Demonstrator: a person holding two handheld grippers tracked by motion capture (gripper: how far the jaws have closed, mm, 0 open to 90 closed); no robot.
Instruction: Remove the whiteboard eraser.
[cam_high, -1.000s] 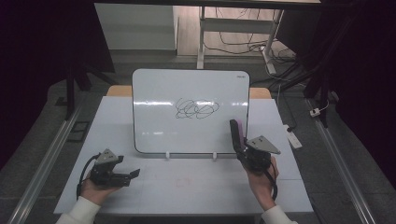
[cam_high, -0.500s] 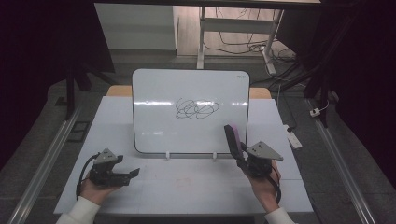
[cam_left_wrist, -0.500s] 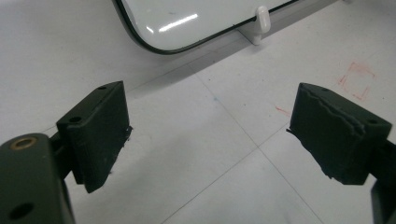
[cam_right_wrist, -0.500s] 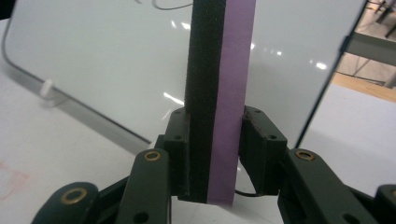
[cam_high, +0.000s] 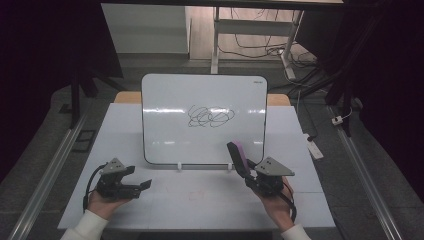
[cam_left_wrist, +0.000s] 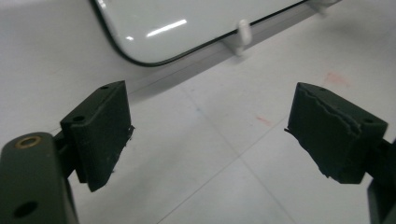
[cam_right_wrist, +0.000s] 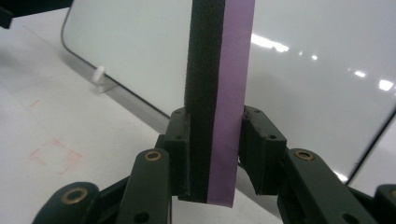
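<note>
The eraser (cam_high: 238, 157) looks light and a little soft: a black foam side and a thin purple backing. It should give slightly under pressure, so it is best held across its two flat faces near one end, and that is how it is held now. The right gripper (cam_right_wrist: 215, 161) pinches its lower end, jaws pressed on both faces, and it stands up just in front of the whiteboard (cam_high: 165, 100), below the black scribble (cam_high: 210, 116). The left gripper (cam_left_wrist: 210, 135) rests low over the table (cam_high: 125, 115), its jaws spread wide with nothing between them, though they have just been closing a little.
</note>
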